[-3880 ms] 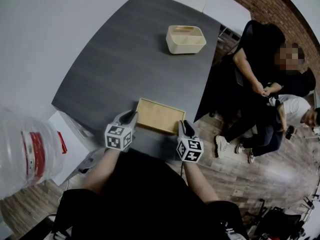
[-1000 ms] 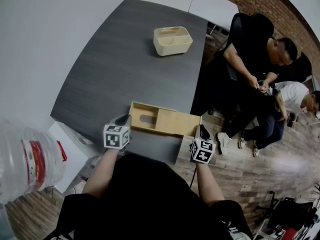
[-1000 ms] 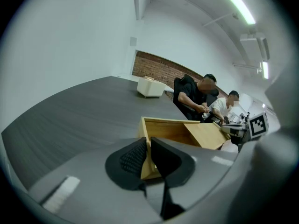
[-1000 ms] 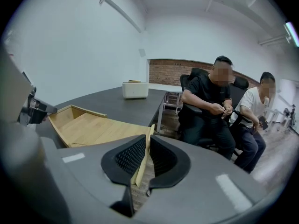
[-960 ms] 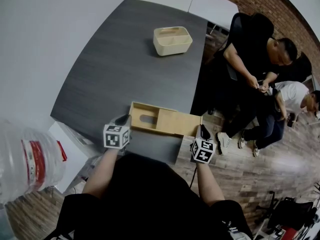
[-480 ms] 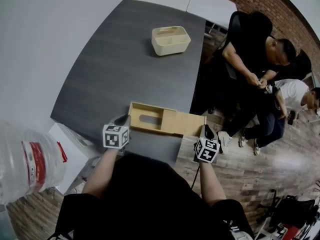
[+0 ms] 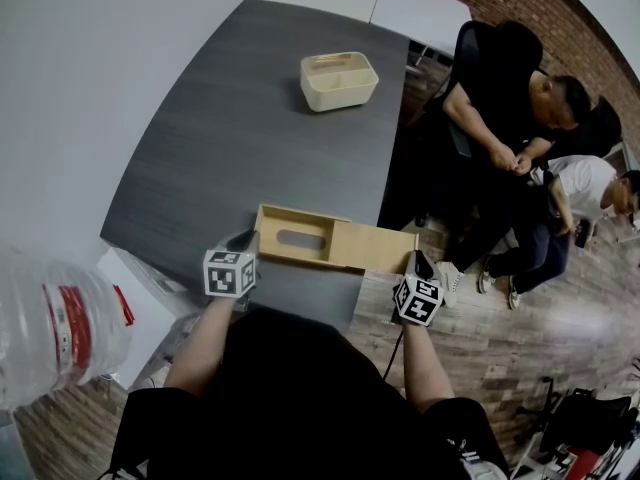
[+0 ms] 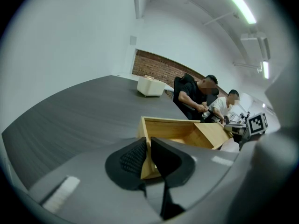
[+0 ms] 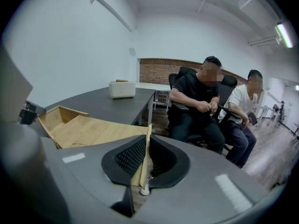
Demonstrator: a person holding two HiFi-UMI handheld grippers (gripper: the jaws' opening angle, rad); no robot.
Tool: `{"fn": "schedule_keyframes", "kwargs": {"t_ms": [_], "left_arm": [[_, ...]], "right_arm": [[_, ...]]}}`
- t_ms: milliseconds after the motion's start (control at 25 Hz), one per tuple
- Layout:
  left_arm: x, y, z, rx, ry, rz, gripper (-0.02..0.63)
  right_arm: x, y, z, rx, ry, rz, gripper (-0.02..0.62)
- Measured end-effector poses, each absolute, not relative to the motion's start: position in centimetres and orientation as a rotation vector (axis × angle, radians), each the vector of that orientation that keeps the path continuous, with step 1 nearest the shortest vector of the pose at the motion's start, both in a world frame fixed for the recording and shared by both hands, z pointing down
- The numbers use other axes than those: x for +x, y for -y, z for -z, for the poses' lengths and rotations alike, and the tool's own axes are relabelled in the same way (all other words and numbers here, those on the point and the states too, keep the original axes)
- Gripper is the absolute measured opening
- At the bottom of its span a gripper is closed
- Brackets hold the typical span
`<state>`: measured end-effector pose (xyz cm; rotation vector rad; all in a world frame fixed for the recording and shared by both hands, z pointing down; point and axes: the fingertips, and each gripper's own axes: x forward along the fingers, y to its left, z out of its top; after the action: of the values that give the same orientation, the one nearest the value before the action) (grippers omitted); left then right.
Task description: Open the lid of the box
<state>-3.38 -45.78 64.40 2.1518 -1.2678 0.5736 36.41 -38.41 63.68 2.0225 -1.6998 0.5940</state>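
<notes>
A shallow wooden box [image 7: 291,241] lies at the near edge of the dark grey table [image 7: 260,118]. Its flat sliding lid [image 7: 375,248] is drawn out to the right, past the table's edge, leaving the box's left part uncovered. My left gripper [image 7: 243,242] is shut on the box's left end wall [image 8: 145,143]. My right gripper [image 7: 417,264] is shut on the lid's right edge [image 9: 145,146]. The left gripper view shows the bare inside of the box [image 8: 180,132].
A cream tub [image 7: 339,79] stands at the far side of the table. Two seated people [image 7: 510,118] are right of the table, close to the lid's outer end. A large clear water bottle [image 7: 55,318] stands at the lower left. Wood floor [image 7: 500,348] lies to the right.
The right gripper has pulled the lid further right, out over the table's edge, so more of the box's inside shows. The left gripper has stayed on the box's left end.
</notes>
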Motion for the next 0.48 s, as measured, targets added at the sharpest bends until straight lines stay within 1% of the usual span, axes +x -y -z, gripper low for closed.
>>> {"fn": "schedule_keyframes", "kwargs": {"t_ms": [480], "left_arm": [[-3.45,45.9,-64.51,2.165,1.289,-0.57,0.031]], "right_arm": [[37.05,38.49,-63.45,2.034,1.681,-0.539,0.031]]}}
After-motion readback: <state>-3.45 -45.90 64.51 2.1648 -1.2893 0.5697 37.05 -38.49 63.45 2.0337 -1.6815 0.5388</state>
